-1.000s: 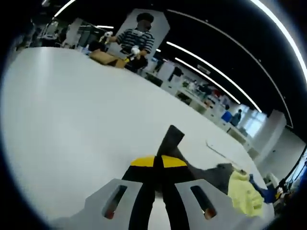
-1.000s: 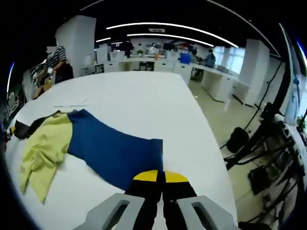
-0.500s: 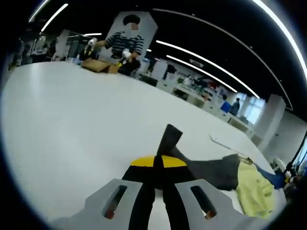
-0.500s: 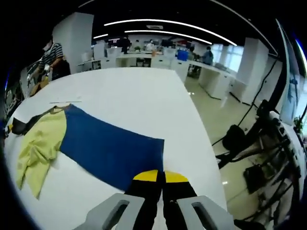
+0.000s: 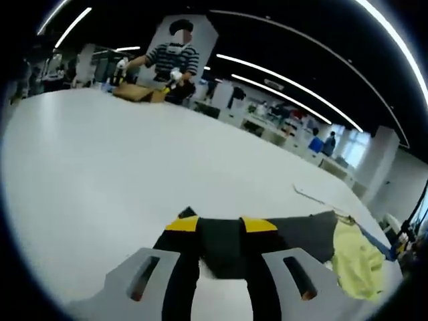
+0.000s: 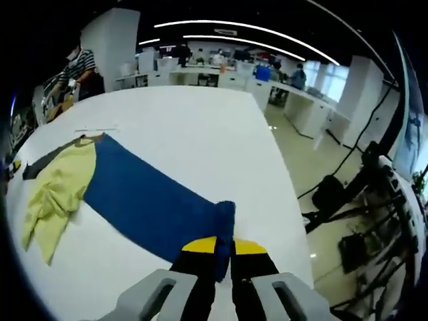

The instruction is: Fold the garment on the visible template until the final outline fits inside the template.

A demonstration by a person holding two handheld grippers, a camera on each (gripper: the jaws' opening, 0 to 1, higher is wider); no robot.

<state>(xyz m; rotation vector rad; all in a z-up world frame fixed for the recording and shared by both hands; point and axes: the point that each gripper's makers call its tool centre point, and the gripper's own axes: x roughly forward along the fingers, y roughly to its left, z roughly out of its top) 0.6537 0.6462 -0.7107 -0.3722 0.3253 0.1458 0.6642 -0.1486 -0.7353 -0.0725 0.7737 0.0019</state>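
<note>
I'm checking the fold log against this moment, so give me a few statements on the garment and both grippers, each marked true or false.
1. The right gripper pinches the garment's blue part. True.
2. The left gripper is shut tight. False: its jaws stand apart, with the dark grey part between them.
3. The yellow part lies on the white table. True.
4. The garment is red. False: it is blue, yellow and dark grey.

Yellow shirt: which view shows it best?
Right gripper view: the yellow shirt lies in full on the white table, beside the blue cloth. Left gripper view catches it squeezed at the edge, past the dark cloth.
</note>
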